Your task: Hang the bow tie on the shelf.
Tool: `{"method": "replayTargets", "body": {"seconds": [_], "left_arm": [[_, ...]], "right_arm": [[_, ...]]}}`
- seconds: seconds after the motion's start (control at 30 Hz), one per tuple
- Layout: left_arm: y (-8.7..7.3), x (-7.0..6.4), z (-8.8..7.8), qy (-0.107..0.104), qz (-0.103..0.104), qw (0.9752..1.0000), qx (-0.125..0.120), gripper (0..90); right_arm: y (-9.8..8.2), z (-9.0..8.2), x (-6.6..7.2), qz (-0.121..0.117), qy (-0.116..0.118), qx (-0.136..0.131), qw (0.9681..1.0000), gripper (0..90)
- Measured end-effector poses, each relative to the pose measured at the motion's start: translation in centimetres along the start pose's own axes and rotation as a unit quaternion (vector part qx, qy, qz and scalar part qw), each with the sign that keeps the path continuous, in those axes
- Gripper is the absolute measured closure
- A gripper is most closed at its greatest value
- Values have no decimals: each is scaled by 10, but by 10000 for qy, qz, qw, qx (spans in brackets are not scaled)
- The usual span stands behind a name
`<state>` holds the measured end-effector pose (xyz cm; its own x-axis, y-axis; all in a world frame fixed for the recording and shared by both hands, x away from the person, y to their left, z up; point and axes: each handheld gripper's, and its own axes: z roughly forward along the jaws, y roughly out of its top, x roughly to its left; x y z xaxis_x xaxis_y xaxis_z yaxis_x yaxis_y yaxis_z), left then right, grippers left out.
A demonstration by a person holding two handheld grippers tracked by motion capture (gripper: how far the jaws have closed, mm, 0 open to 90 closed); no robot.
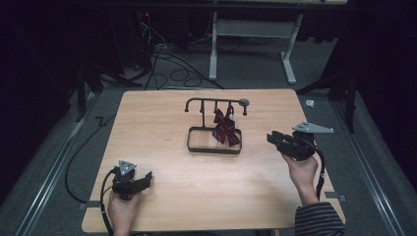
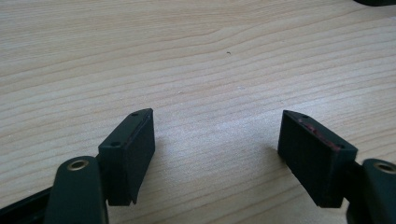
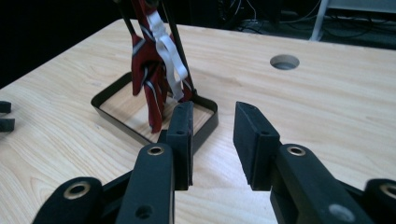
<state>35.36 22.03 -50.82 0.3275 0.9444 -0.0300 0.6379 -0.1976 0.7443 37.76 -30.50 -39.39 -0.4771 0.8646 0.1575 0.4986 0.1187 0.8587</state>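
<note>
We have a dark red striped bow tie hanging from the right end of the top bar of a small black wire stand, its tails dropping into the stand's shallow tray, which sits a little beyond the middle of the table, toward the far edge. Our right gripper hovers near the right edge, pointed at the stand, jaws part open with nothing between them; our left gripper rests near the front left corner, jaws spread wide over bare wood and empty. The main risk we see is the stand: it looks like thin wire with a light tray, so if we pull the tie sideways rather than lifting it off the bar, the whole stand could tip or slide across the smooth wood, since the left gripper is well apart and not steadying it. The tie is soft, limp fabric with a white elastic strap looped beside it; a pinch on one thin layer could slip, and the strap could snag on the bar or on the upright rod close behind it. The jaws may also close on the rod along with the cloth. The pads are flat, matte black blocks. The table is pale wood, with a round hole visible in the right gripper view.
</note>
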Motion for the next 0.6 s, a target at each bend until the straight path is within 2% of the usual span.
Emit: {"method": "replayTargets", "body": {"seconds": [0.6], "left_arm": [[0,0,0,9,12,10000,4,278]], "right_arm": [[-40,1,-10,291,-111,176,9994,693]]}}
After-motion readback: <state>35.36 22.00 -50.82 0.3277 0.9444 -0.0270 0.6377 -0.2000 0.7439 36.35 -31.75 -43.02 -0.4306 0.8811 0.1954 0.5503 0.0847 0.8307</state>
